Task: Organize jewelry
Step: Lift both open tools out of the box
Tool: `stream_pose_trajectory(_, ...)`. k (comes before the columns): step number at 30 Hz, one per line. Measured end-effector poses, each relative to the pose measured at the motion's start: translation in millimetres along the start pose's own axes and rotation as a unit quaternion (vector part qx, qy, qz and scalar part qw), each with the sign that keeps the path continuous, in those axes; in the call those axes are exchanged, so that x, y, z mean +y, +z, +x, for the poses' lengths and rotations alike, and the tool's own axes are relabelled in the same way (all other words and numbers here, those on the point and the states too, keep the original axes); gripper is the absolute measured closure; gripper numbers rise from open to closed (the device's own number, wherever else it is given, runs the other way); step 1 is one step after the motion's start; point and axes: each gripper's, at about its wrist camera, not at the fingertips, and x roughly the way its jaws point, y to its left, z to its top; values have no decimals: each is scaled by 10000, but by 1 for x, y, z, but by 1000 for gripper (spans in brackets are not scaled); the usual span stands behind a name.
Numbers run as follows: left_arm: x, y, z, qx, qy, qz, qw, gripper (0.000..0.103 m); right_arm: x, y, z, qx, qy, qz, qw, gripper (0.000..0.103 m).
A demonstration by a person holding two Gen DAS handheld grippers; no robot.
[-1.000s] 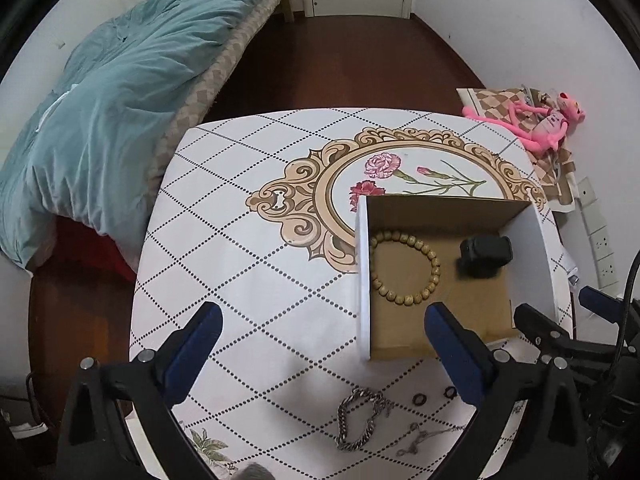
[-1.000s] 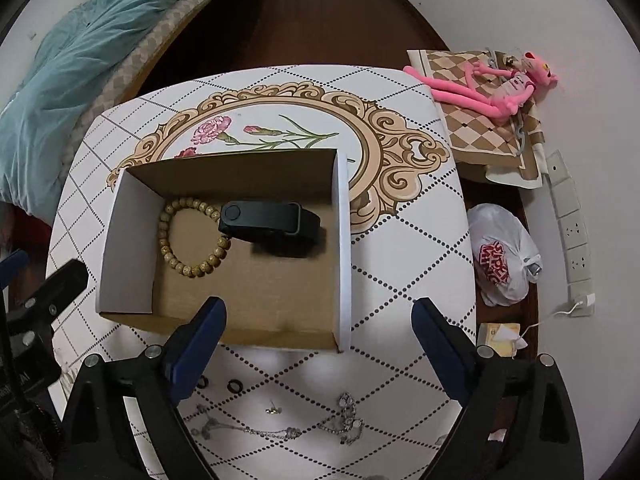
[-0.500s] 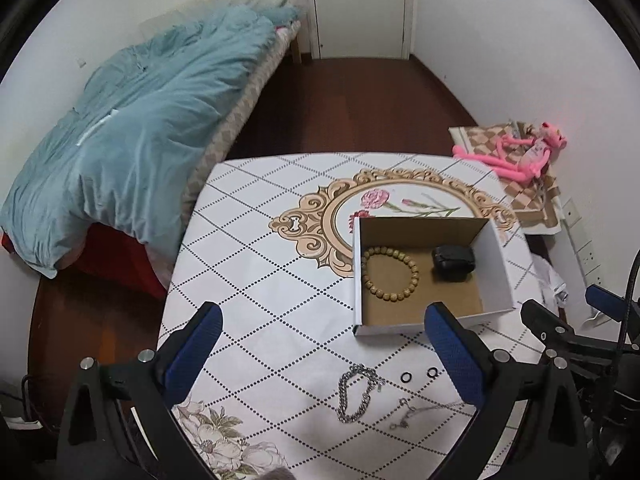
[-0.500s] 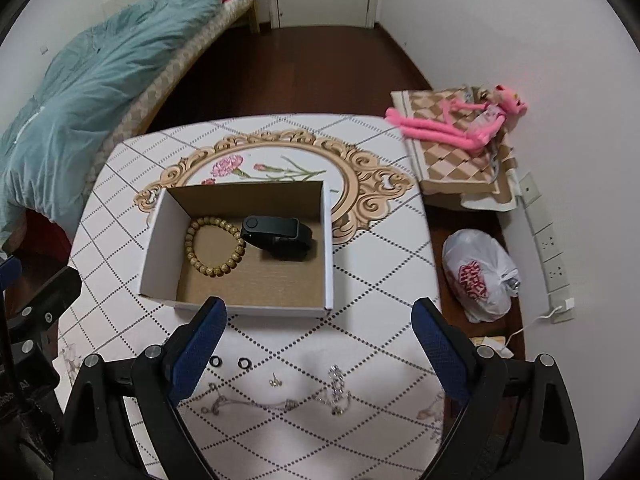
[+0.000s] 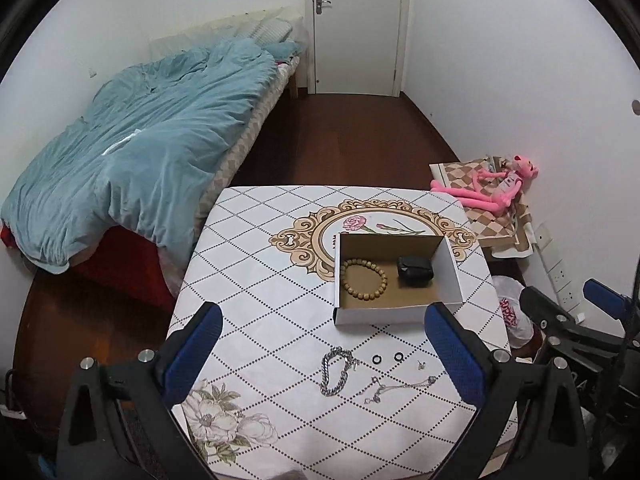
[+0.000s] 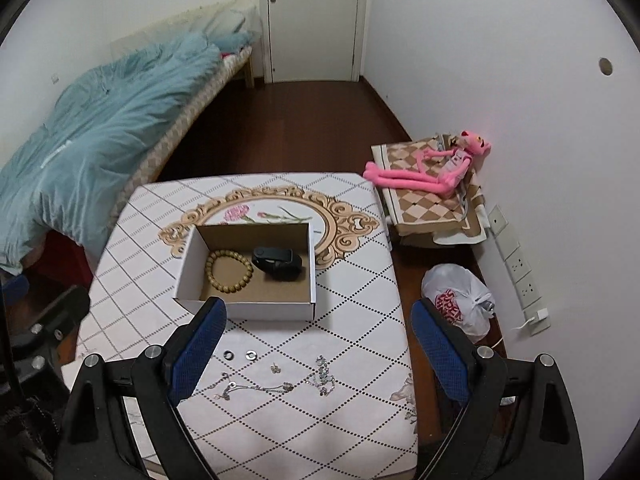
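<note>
An open cardboard box point(image 5: 450, 266) point(image 6: 188, 272) stands on the patterned table and holds a wooden bead bracelet point(image 5: 363, 280) point(image 6: 229, 271) and a black band point(image 5: 415, 270) point(image 6: 278, 263). Nearer me on the table lie a silver chain bracelet point(image 5: 335, 372), two small black rings point(image 5: 387, 357) point(image 6: 240, 355), a small earring point(image 5: 421, 365) point(image 6: 274, 367) and a thin necklace point(image 5: 394, 388) point(image 6: 256, 389). My left gripper point(image 5: 320, 350) is open and empty, high above the table's near edge. My right gripper point(image 6: 318, 344) is open and empty, also high.
The table point(image 5: 256, 280) has a bed with a blue duvet point(image 5: 132, 160) to its left. A pink plush toy point(image 5: 496, 188) on a checked cushion and a white plastic bag point(image 6: 460, 304) lie on the floor to the right, by the wall sockets. A door point(image 5: 356, 24) is at the back.
Both grippers have pulled up and back from the box, so the table and room now look smaller and farther. The jewelry has not moved.
</note>
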Motion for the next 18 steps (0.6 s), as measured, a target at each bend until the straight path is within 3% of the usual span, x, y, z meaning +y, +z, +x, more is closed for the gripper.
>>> stream_pose_trajectory(6,7,-14,0,-47,49,-123,9999,0,-7,-17,-1,145,91,192,9997,8)
stream_pose_trajectory(10,12,-34,19,140,226,-243,9994,0,-19,-43,34,657,166,451,9967,8)
stream_pose_trajectory(15,19,-66,60,622,421,-274,9968,0,-31,-83,86,1225,398,694,9892,9)
stream_pose_trajectory(18,27,-86,86,929,579,-314,9935,0,-28,-101,111,1383,588,729,9860,20)
